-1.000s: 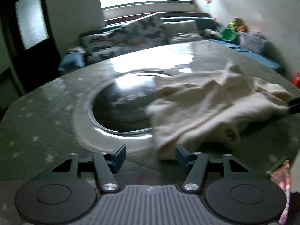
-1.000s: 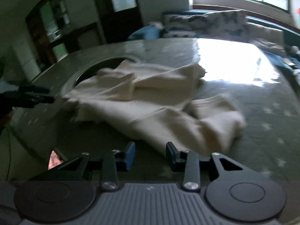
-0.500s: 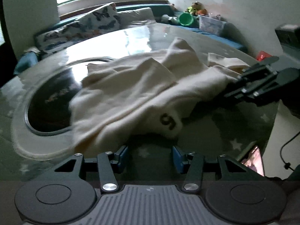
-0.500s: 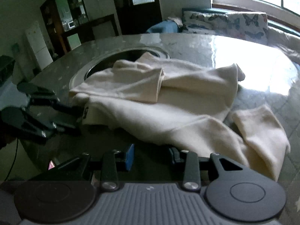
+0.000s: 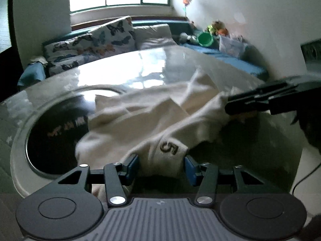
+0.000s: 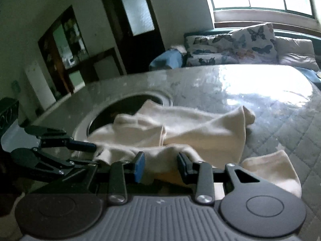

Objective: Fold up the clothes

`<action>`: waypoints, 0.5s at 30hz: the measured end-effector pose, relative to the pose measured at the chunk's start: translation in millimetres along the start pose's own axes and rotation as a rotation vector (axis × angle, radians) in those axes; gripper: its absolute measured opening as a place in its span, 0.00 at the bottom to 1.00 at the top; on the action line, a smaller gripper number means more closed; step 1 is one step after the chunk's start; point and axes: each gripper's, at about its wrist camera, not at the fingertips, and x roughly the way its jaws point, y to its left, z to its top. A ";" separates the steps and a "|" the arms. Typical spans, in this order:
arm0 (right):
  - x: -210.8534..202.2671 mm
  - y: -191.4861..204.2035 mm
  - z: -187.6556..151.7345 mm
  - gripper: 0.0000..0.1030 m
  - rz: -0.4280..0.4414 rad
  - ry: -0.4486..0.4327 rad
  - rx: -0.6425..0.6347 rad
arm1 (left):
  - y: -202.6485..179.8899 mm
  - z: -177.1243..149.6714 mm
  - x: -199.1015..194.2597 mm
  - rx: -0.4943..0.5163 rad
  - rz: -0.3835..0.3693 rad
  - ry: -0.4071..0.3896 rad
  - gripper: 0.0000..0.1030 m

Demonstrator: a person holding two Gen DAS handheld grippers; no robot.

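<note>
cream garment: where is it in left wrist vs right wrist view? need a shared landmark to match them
Left wrist: cream garment fills the centre, its corner marked 5 between the left gripper pads.
Right wrist: cream garment lies across the centre, its near edge between the right gripper pads.
Shared landmark: the dark round inset in the table, partly under the garment.
</note>
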 end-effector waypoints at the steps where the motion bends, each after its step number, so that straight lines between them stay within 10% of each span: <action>1: 1.0 -1.3 2.3 0.35 -0.002 -0.011 0.007 | 1.8 3.8 -0.2 -0.005 0.007 -0.011 0.52; 15: 3.1 3.8 -12.5 0.35 0.023 0.016 0.017 | 27.5 11.4 16.9 -0.071 0.076 -0.007 0.53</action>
